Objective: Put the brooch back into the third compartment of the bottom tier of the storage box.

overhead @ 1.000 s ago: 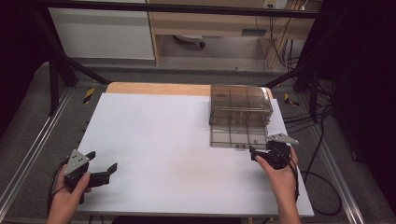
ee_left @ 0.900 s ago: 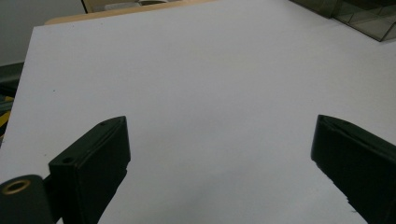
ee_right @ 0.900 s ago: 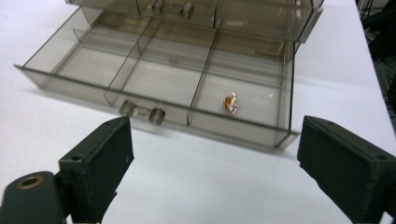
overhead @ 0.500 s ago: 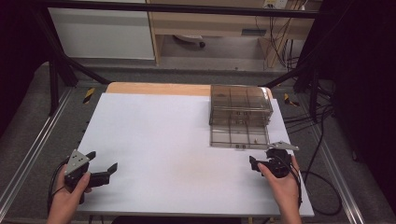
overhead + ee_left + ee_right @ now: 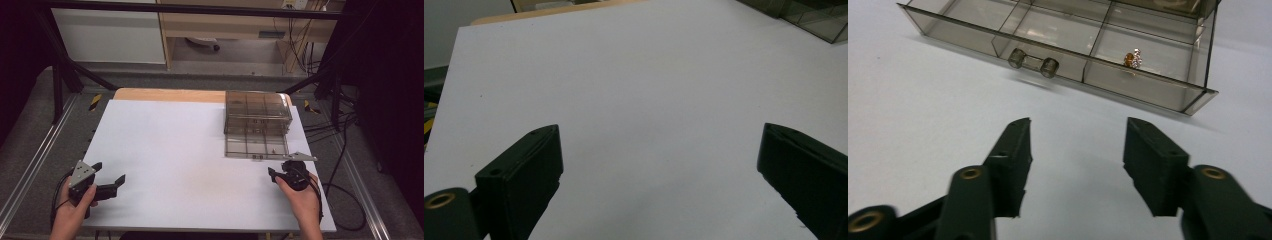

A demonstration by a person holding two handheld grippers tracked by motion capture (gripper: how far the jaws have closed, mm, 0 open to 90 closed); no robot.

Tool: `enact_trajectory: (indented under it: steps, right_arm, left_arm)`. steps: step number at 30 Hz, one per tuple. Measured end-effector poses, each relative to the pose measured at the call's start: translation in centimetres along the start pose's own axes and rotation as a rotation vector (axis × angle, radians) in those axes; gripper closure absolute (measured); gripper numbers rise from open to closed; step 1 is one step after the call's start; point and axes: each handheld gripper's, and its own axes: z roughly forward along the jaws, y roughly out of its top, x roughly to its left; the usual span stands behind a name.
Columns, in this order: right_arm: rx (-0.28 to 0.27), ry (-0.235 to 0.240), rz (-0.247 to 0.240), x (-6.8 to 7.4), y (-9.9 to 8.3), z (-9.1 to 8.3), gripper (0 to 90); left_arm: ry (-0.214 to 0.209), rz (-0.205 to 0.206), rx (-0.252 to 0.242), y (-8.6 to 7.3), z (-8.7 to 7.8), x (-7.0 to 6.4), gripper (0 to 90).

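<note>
The right gripper (image 5: 1075,150) is hovering low over the white table (image 5: 175,150), jaws parted and gripping nothing. Just ahead of it, a smoky clear drawer (image 5: 1063,45) is standing pulled out of a small organizer box (image 5: 257,112), its round handle (image 5: 1033,62) facing the jaws. A tiny sparkling trinket (image 5: 1133,59) is lying in one front compartment. The left gripper (image 5: 107,182) is resting wide apart and empty near the table's near left corner. The drawer appears open with the trinket inside, so the next move is likely pinching that handle squarely, or reaching in for the trinket.
</note>
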Motion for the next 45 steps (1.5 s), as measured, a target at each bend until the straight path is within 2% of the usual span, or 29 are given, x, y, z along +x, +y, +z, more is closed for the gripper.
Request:
enact_trajectory:
  steps: [1,7,13,18,24,28,36,45]
  right_arm:
    - [-0.005,-0.001,-0.005,0.0,0.0,0.0,54.7]
    - [-0.019,0.011,-0.047,0.3,-0.1,0.2,72.0]
    - [-0.021,0.033,-0.075,0.4,-0.4,0.8,82.8]
    - [-0.023,0.043,-0.067,0.2,-0.5,1.0,86.4]
    - [-0.015,0.04,-0.09,0.5,-0.6,1.4,90.0]
    - [-0.024,0.042,-0.107,0.8,-0.6,1.4,90.0]
    - [-0.036,0.033,-0.104,0.6,-0.4,1.5,90.0]
    - [-0.026,0.03,-0.102,0.5,-0.2,2.0,90.0]
  left_arm:
    - [-0.001,0.0,-0.001,0.0,0.0,0.0,4.6]
    - [-0.002,0.005,0.003,0.0,0.1,-0.1,4.5]
    - [-0.001,0.016,0.006,0.1,0.1,-0.1,4.7]
    - [0.0,0.015,0.014,0.0,0.3,-0.1,4.7]
    - [0.004,0.003,0.005,0.0,0.0,0.0,4.5]
    - [0.004,0.006,0.001,0.0,-0.1,-0.1,4.5]
    - [0.004,0.004,0.001,0.0,0.0,0.0,4.5]
    - [0.003,0.013,0.004,0.1,0.0,0.0,4.5]
